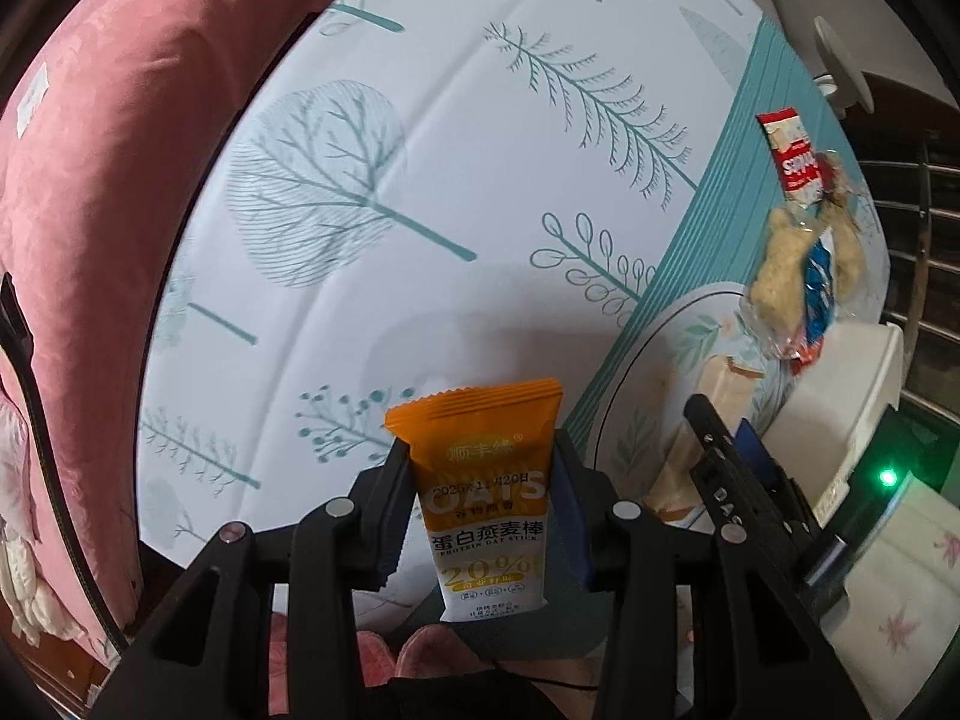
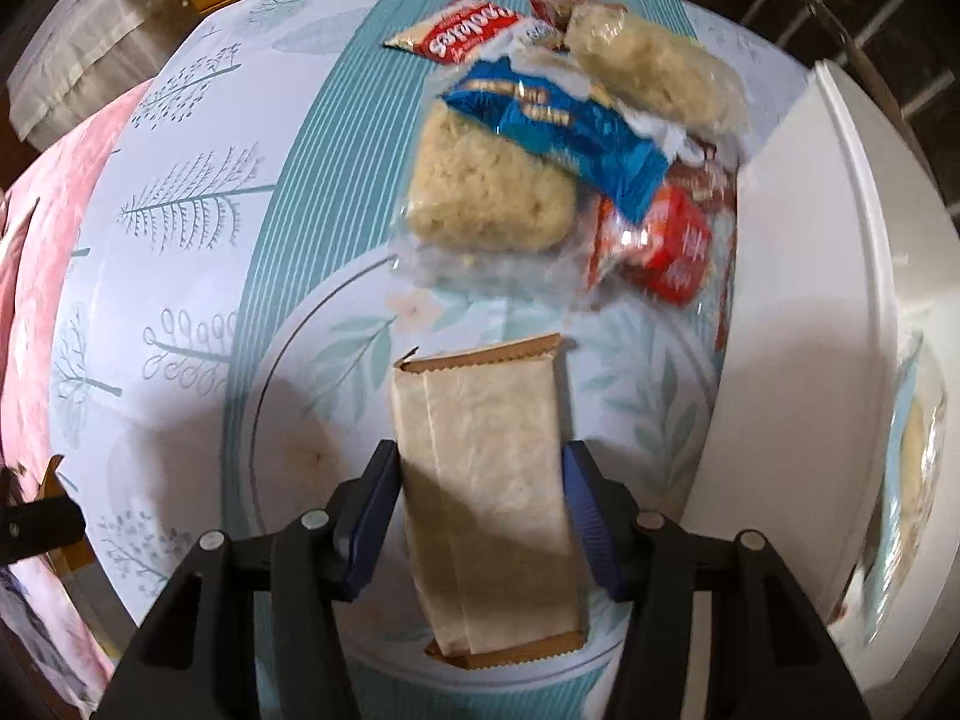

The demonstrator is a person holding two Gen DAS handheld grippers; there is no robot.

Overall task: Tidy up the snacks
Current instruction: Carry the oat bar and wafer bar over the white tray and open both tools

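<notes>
My left gripper (image 1: pixel 483 480) is shut on an orange and white oat bar packet (image 1: pixel 486 492), held upright above the round table. My right gripper (image 2: pixel 480 480) is shut on a beige packet with brown crimped ends (image 2: pixel 486 498), just above the table's printed round leaf panel (image 2: pixel 288 396); the same gripper (image 1: pixel 738 462) and packet (image 1: pixel 714 408) show at the right of the left wrist view. A pile of snacks lies beyond: rice cakes (image 2: pixel 486 186), a blue packet (image 2: pixel 570 132), red packets (image 2: pixel 660 246). The pile shows in the left wrist view (image 1: pixel 798 264).
A white bin (image 2: pixel 840 312) stands right of the pile, with a wrapped snack at its right side. The round table has a tree-print cloth (image 1: pixel 420 180). A pink sofa (image 1: pixel 120 180) lies to the left. Pink slippers (image 1: pixel 384 666) are below the table edge.
</notes>
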